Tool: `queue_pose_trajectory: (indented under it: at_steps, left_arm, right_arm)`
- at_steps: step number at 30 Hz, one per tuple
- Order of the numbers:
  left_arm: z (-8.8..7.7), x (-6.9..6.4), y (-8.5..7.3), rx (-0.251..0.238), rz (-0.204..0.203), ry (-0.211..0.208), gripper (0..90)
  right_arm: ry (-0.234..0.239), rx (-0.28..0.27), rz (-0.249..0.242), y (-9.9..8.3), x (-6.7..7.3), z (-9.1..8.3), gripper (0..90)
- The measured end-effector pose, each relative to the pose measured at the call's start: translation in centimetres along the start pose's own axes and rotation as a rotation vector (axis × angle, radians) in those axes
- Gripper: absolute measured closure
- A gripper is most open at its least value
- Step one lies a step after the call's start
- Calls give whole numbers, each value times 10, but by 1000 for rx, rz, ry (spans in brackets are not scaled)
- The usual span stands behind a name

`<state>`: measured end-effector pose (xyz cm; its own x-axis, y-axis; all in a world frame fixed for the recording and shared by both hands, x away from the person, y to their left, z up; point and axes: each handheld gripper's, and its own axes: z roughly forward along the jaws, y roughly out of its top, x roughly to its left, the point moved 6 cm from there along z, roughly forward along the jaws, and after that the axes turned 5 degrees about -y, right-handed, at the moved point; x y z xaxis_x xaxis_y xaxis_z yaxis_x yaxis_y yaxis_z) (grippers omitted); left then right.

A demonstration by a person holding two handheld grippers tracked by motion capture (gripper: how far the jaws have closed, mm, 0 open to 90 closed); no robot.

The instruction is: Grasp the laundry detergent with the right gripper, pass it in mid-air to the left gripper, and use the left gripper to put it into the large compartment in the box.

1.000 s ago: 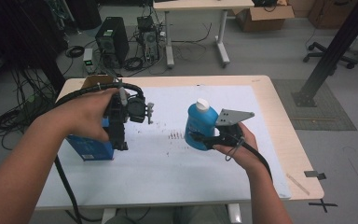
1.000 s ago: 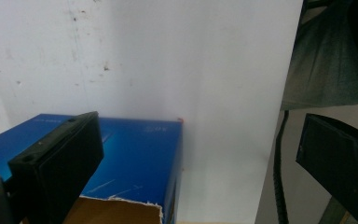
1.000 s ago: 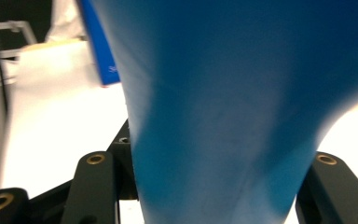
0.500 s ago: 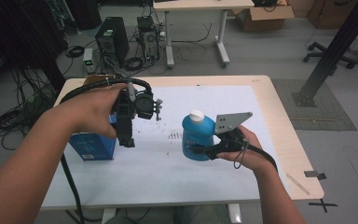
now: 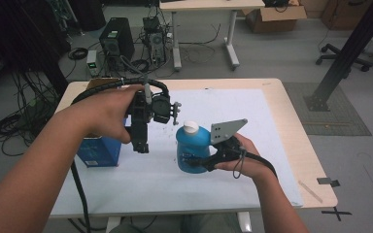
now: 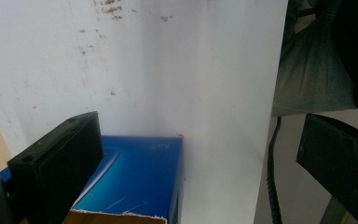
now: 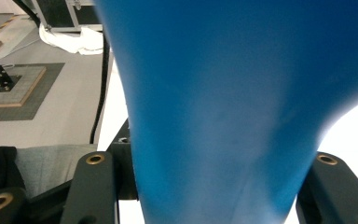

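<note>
A blue bottle [image 5: 192,150] with a white cap stands upright above the white sheet, and my right gripper [image 5: 205,163] is shut on its lower body from the right. In the right gripper view the bottle [image 7: 223,116] bulges between both black jaws of my right gripper [image 7: 212,191]. My left gripper [image 5: 141,144] hangs in the air to the bottle's left, jaws pointing down. Its jaws stand wide open in the left gripper view [image 6: 198,163], with nothing between them. A blue cardboard box [image 5: 99,151] rests on the table under my left forearm, its top [image 6: 135,179] below the left jaw.
A white sheet [image 5: 252,126] covers most of the wooden table [image 5: 301,145]. A strip of tape [image 5: 310,190] lies near the front right corner. Computer towers [image 5: 114,41], cables and a second table [image 5: 204,9] stand on the floor behind. A black post [image 5: 345,53] rises at the right.
My right hand has carried the bottle to the left and nearer to the table's front. My left gripper has shifted right, toward the bottle, and risen slightly.
</note>
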<state>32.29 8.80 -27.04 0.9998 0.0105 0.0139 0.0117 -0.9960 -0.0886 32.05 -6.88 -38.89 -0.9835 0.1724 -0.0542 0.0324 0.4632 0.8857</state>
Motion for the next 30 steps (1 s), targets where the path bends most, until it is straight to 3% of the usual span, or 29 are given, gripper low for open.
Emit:
queue_pose_trajectory:
  at_steps: [9, 30]
  left_arm:
    - [-2, -4, 5, 0, 7, -7, 7]
    - [5, -6, 15, -16, 28, -20, 7]
  right_arm:
    - [33, -2, -16, 7, 5, 21, 445]
    - [55, -8, -20, 15, 7, 56, 444]
